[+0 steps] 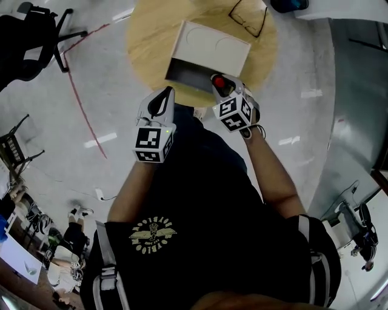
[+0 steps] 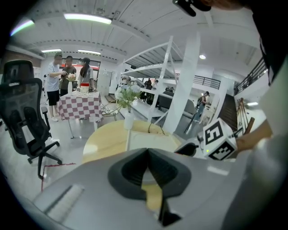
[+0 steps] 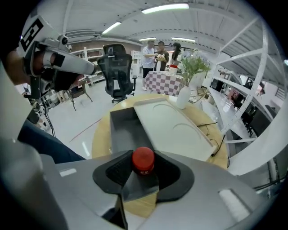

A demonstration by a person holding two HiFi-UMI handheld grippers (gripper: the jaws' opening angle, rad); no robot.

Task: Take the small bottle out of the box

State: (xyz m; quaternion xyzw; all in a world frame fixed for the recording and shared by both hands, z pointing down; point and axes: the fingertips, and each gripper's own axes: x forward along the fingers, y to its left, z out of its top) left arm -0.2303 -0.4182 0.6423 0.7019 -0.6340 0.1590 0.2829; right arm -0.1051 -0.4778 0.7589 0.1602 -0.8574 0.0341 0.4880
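A small bottle with a red cap (image 3: 143, 160) stands in the grey inside of the open white box (image 3: 120, 129) on the round wooden table (image 1: 148, 36). My right gripper (image 3: 143, 167) points down into the box's near end, both pads against the cap, shut on the bottle. In the head view the red cap (image 1: 220, 82) shows between its jaws at the box's front (image 1: 188, 74); the bottle's body is hidden. My left gripper (image 1: 162, 97) hangs at the table's near edge left of the box, jaws shut and empty; its tips (image 2: 147, 152) meet in its own view.
The box's lid (image 1: 212, 43) lies folded back toward the far side. Glasses (image 1: 247, 17) and a white vase with flowers (image 3: 183, 96) sit at the table's far part. A black office chair (image 1: 33, 36) stands on the floor to the left. People stand at a checked table (image 3: 164, 81) far off.
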